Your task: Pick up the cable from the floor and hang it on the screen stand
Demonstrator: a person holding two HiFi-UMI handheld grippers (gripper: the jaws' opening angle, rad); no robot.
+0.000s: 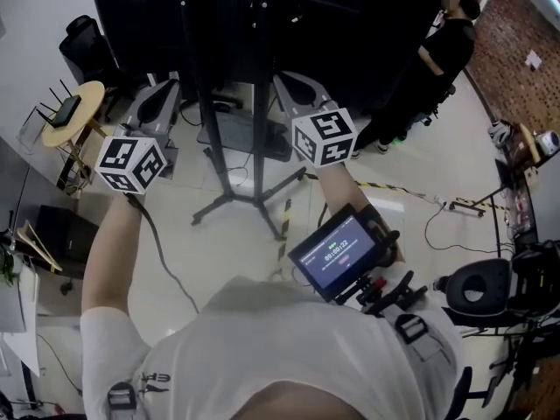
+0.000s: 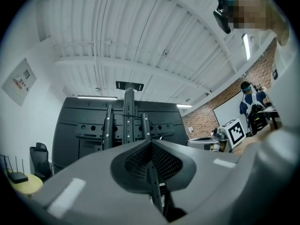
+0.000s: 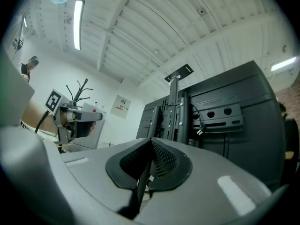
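Observation:
The black screen (image 1: 219,16) on its wheeled stand (image 1: 258,151) rises right in front of me. A thin black cable (image 3: 200,122) lies over the mounting bracket on the screen's back; it also shows as a short loop of cable (image 2: 153,128) in the left gripper view. My left gripper (image 1: 166,90) and right gripper (image 1: 287,81) are held up on either side of the pole, pointing at it. The left gripper (image 2: 151,167) is shut, as is the right gripper (image 3: 150,161). Only a dark seam shows between each pair of pads, with no cable clearly in them.
A person in black (image 1: 437,59) stands at the back right. A round yellow side table (image 1: 77,112) with a router is at the left, near a black chair (image 1: 83,40). Striped floor tape (image 1: 284,221), loose floor cables (image 1: 442,221) and an office chair (image 1: 481,291) lie to the right.

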